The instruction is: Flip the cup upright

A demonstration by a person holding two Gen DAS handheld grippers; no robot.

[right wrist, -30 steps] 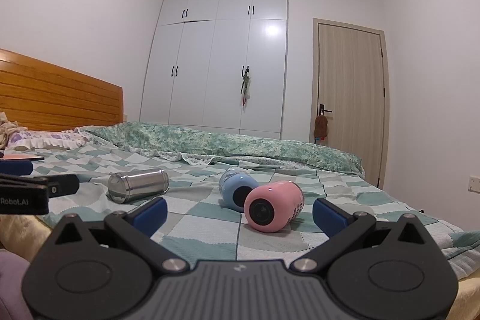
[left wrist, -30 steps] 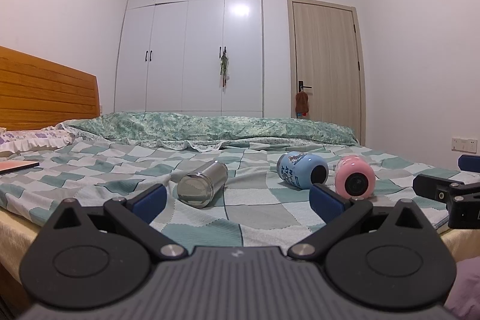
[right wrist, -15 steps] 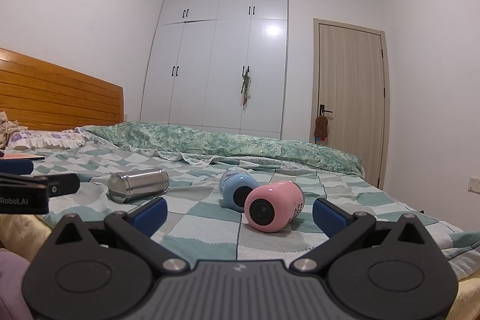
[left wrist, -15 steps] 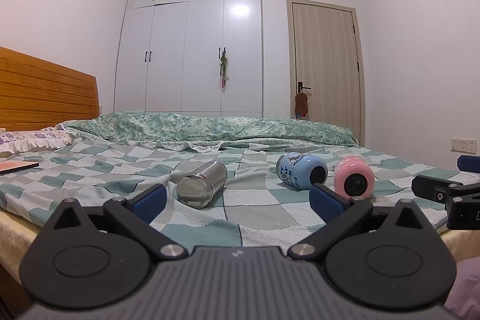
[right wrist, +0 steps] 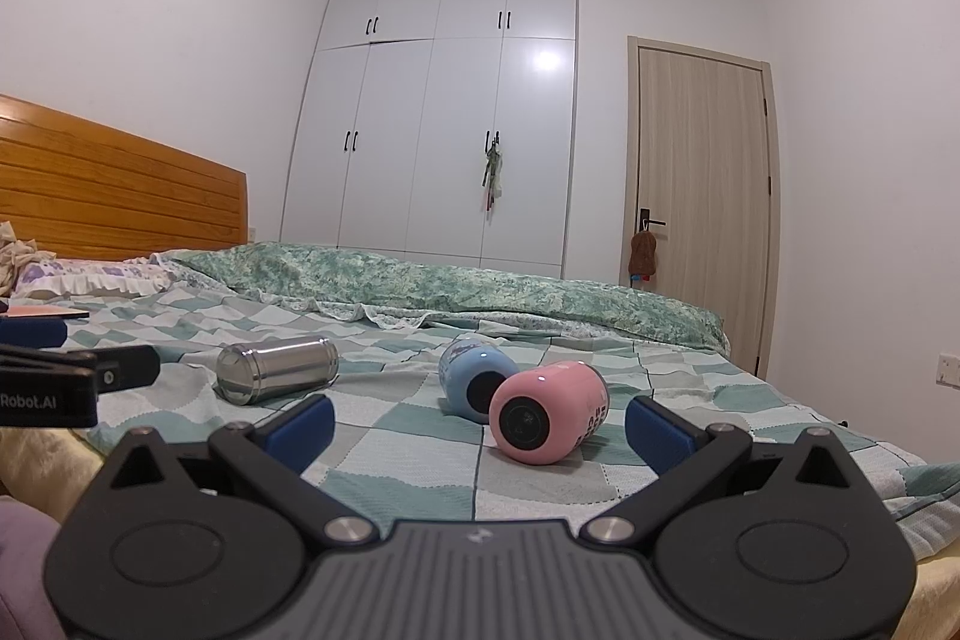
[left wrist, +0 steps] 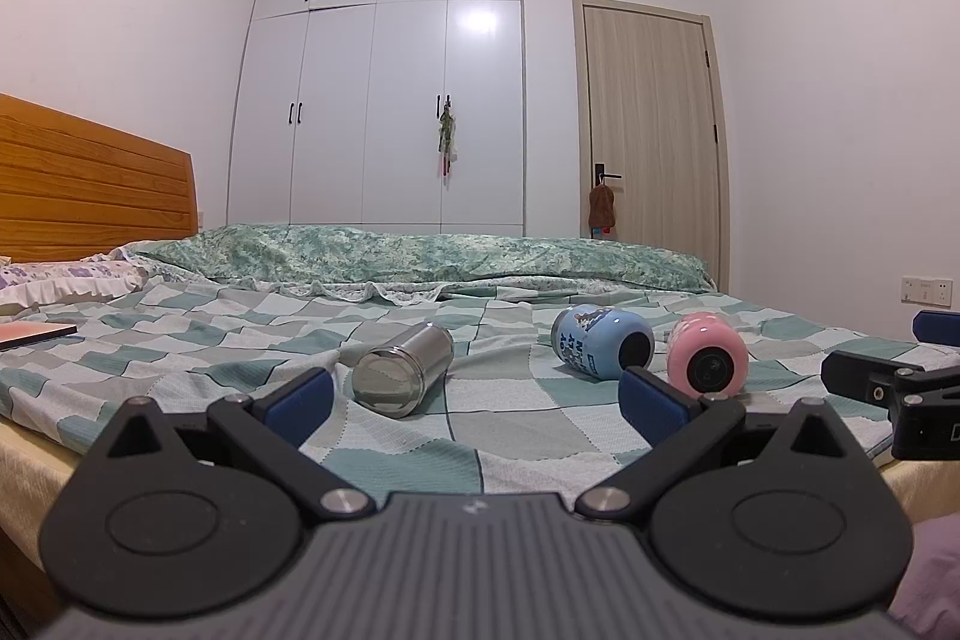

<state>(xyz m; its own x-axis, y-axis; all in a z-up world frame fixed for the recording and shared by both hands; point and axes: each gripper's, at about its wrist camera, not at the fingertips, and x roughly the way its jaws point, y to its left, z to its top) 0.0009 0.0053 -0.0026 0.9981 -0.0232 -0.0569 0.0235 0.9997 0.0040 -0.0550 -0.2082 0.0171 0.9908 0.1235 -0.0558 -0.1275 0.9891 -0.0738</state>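
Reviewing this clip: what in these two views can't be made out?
- Blue cup: right wrist view, partly hidden behind the pink cup; its print is turned away.
- Blue cup's print: left wrist view, too small to read.
- Right tongs: left wrist view, cut off by the right edge.
- Left tongs: right wrist view, cut off by the left edge.

Three cups, two grippers on one checked bed

Three cups lie on their sides on the green-and-white checked bedspread (left wrist: 510, 430): one cylindrical stainless-steel cup (left wrist: 403, 369), one rounded light-blue printed cup (left wrist: 602, 349) and one rounded pink cup (left wrist: 708, 363). Two black two-finger grippers with blue pads, the left gripper (left wrist: 475, 400) and the right gripper (right wrist: 479, 419), face the bedspread, jaws spread. One flat orange book (left wrist: 33, 333) rests on it near one lilac-flowered pillow (left wrist: 66, 278).
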